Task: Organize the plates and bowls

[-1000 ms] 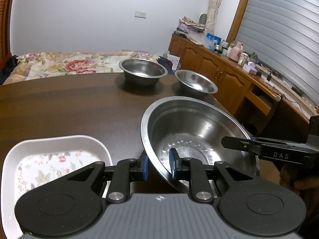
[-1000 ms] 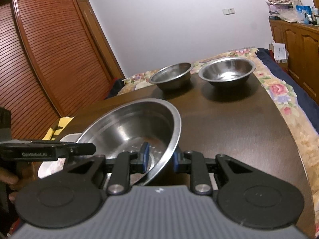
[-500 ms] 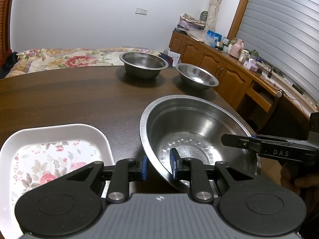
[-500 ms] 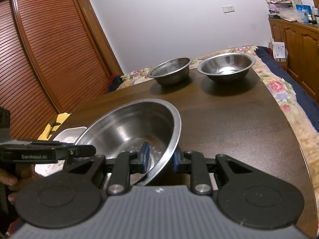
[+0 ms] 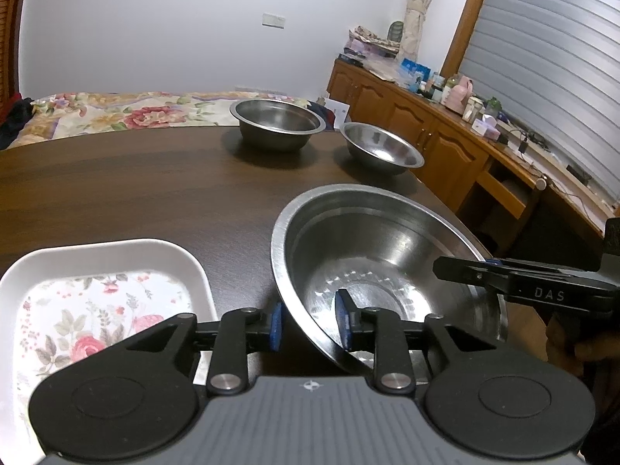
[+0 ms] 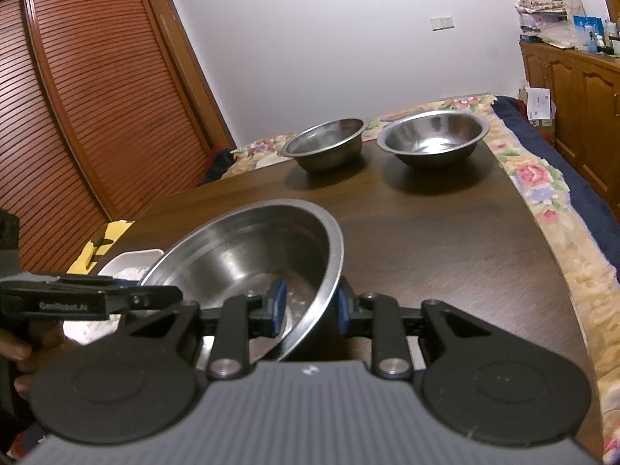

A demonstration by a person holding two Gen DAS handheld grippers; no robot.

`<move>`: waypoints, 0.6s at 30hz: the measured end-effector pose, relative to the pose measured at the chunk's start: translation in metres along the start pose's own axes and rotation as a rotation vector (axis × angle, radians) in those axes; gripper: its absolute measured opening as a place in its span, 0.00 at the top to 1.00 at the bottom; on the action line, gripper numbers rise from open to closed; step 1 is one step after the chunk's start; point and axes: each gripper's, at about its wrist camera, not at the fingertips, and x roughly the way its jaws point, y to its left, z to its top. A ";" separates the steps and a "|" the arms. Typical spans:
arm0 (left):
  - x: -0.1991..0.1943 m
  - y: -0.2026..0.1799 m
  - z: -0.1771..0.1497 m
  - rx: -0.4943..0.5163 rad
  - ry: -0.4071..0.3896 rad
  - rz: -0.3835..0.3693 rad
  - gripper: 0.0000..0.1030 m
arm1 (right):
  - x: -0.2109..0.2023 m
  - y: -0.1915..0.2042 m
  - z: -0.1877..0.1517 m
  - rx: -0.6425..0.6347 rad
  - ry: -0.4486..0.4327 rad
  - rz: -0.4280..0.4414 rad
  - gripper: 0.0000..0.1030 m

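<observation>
Bowls, two small steel ones [image 5: 279,123] [image 5: 381,149], stand at the counter's [image 5: 135,178] far edge; a flowered plate [image 5: 97,298] lies near left. Both grippers [image 5: 308,319] [image 6: 309,306] clamp opposite rims of the big bowl [image 5: 381,255], tilted above the counter.

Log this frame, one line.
left gripper: shut on large steel bowl rim | right gripper: shut on opposite rim | bowl: tilted, over dark wooden table

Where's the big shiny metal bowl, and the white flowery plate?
big shiny metal bowl [image 5: 387,255], left wrist view, inner wall.
white flowery plate [image 5: 97,302], left wrist view, flowered middle.
</observation>
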 end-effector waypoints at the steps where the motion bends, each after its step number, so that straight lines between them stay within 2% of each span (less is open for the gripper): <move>1: -0.001 0.001 0.001 -0.001 -0.005 0.002 0.67 | -0.001 0.000 0.001 -0.001 -0.005 -0.004 0.66; 3: -0.003 0.002 0.003 -0.004 -0.014 0.005 0.62 | -0.005 -0.001 0.004 -0.005 -0.017 -0.009 0.63; 8: -0.011 0.008 0.009 -0.006 -0.033 0.012 0.60 | -0.015 -0.004 0.019 -0.029 -0.054 -0.031 0.59; 12: -0.019 0.013 0.017 -0.004 -0.057 0.017 0.55 | -0.021 -0.006 0.042 -0.080 -0.091 -0.055 0.58; 18: -0.028 0.020 0.041 0.018 -0.091 0.031 0.53 | -0.017 -0.006 0.077 -0.158 -0.127 -0.066 0.58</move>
